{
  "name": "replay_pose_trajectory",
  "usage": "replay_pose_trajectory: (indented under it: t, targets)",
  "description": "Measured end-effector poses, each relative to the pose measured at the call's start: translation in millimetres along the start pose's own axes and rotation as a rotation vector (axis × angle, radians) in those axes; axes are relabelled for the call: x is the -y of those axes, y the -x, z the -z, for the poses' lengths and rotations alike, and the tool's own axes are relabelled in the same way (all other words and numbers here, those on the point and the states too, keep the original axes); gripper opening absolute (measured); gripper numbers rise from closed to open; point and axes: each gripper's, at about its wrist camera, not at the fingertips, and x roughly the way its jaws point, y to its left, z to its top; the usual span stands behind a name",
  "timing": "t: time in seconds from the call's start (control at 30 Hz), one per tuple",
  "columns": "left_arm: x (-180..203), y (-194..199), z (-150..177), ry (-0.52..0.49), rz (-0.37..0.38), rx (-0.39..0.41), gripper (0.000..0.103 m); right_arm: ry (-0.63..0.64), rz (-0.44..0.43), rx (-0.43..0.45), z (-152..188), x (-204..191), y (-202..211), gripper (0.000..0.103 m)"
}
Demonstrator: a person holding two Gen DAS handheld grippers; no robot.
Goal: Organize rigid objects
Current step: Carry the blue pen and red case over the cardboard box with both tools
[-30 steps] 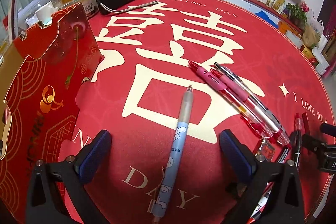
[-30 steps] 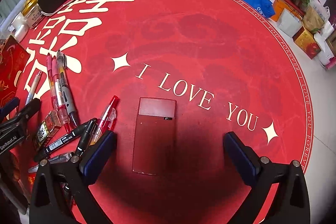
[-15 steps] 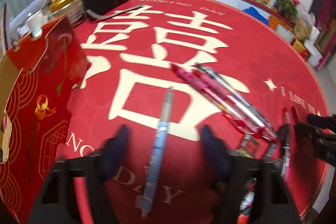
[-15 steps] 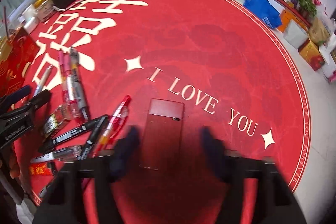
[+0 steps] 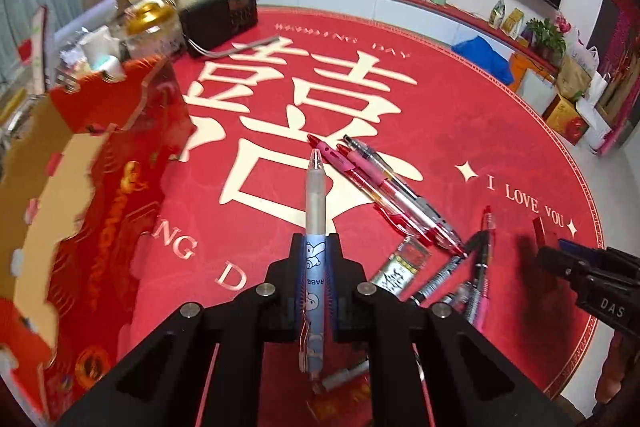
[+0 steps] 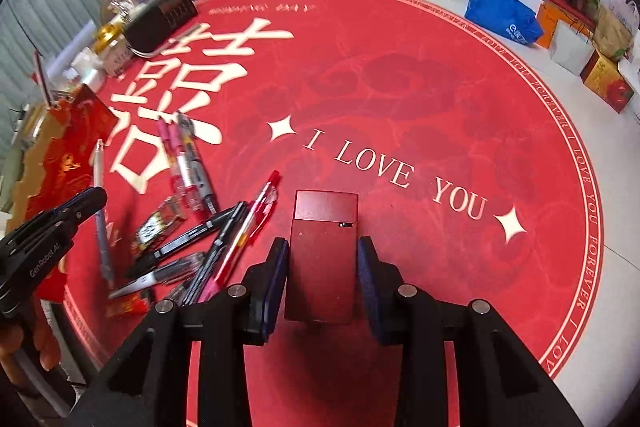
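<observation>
My left gripper (image 5: 316, 251) is shut on a blue pen (image 5: 315, 195) with a rabbit print. The pen's frosted tip points away from me, above the red round tablecloth (image 5: 460, 115). My right gripper (image 6: 323, 251) is shut on a flat dark red box (image 6: 325, 211), its blue pads pressed on the two long sides. In the right wrist view the left gripper (image 6: 60, 223) and the blue pen (image 6: 100, 219) show at the left edge. Three pink and red pens (image 5: 392, 187) lie side by side. Black pens (image 6: 192, 239) and a red pen (image 6: 256, 215) lie crossed beside the box.
A red and gold gift box (image 5: 100, 207) stands open at the left. A black radio (image 5: 220, 15), a gold-lidded jar (image 5: 150, 19) and clutter sit at the far left. A small wrapped packet (image 5: 400, 267) lies among the pens. The table edge runs along the right, with bags on the floor beyond.
Both grippers went from wide open to shut, the left on the blue pen, the right on the red box. Both have risen off the tablecloth with what they hold.
</observation>
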Motion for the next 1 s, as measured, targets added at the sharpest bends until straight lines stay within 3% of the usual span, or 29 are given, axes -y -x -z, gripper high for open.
replay_pose_trajectory:
  t: [0.63,1.0]
  targets:
    - [24.2,56.1,25.8,0.012,-0.008,0.096,0.010,-0.077,-0.064,0.062,21.1,16.8,31.2,0.036]
    - [-4.0,94.5,21.2,0.075,0.004,0.200,0.010,-0.035,-0.099,0.106,10.7,-6.6,49.4,0.036]
